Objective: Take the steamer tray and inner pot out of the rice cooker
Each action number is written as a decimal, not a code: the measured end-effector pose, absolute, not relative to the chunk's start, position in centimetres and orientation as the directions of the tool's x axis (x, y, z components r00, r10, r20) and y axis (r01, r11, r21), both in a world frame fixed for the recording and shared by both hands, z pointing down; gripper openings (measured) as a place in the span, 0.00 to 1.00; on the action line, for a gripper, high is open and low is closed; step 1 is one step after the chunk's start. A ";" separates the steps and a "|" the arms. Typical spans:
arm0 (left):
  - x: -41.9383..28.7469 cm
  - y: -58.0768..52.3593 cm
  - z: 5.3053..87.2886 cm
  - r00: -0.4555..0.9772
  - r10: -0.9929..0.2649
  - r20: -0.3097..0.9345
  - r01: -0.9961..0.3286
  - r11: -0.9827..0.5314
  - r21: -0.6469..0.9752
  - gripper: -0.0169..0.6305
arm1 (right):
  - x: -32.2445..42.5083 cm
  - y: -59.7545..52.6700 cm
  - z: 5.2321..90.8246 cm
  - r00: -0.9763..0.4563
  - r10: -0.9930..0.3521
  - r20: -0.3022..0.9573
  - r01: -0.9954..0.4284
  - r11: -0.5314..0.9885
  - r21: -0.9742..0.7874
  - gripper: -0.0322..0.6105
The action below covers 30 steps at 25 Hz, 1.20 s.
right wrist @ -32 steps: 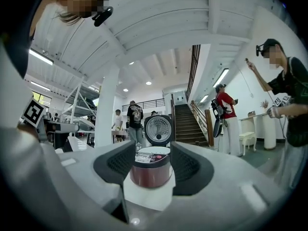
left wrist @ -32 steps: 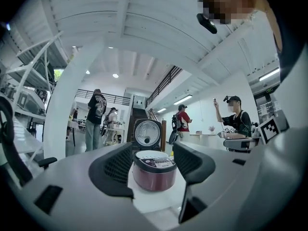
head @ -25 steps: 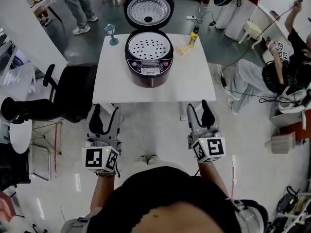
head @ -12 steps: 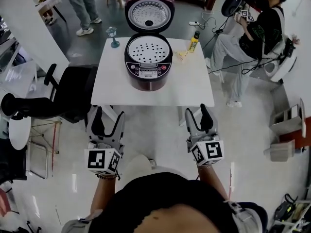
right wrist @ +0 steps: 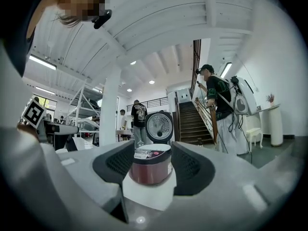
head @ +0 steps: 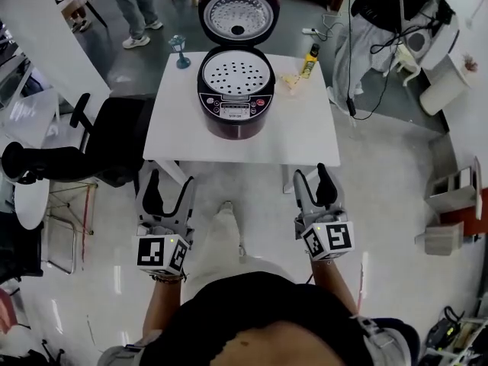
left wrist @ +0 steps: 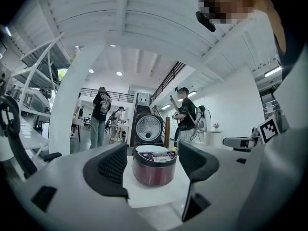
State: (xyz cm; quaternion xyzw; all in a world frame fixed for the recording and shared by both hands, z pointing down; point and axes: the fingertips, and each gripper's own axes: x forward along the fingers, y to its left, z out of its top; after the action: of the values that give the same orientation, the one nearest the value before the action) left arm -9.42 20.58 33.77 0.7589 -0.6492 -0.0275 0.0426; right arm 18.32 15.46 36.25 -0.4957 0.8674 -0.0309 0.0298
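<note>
The rice cooker (head: pixel 235 90) stands on the white table (head: pixel 305 136) with its lid (head: pixel 238 10) swung up. The perforated steamer tray (head: pixel 235 72) sits in its mouth, hiding whatever lies below. The left gripper (head: pixel 166 185) and right gripper (head: pixel 313 178) hang well short of the cooker, off the table's near edge — both with jaws spread, nothing between them. A yellow bottle (head: pixel 309 59) stands to the cooker's right.

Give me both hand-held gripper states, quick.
Left hand-held gripper: open, holding nothing.
Right hand-held gripper: open, holding nothing.
</note>
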 end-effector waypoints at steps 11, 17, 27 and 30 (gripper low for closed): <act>-11.7 14.7 35.0 0.143 -0.989 0.038 -0.983 -0.138 0.118 0.51 | 16.8 9.1 36.7 -0.517 -0.856 -0.013 -0.854 0.516 -0.069 0.40; -13.0 8.7 34.0 0.153 -0.988 0.029 -0.984 -0.149 0.101 0.51 | 15.9 3.5 35.8 -0.500 -0.866 -0.023 -0.864 0.500 -0.065 0.40; -14.3 -1.4 33.4 0.202 -0.979 0.040 -0.976 -0.198 0.095 0.51 | 14.6 -4.9 35.6 -0.461 -0.887 0.005 -0.886 0.460 -0.061 0.40; -14.7 -4.2 33.8 0.216 -0.975 0.051 -0.973 -0.211 0.088 0.51 | 14.3 -7.4 35.8 -0.447 -0.894 0.009 -0.893 0.446 -0.060 0.40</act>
State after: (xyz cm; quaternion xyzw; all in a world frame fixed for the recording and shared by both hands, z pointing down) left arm -14.67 -4.20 33.84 0.7781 -0.6260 -0.0079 0.0505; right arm 14.33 -7.40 35.78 -0.5256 0.8502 -0.0280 0.0121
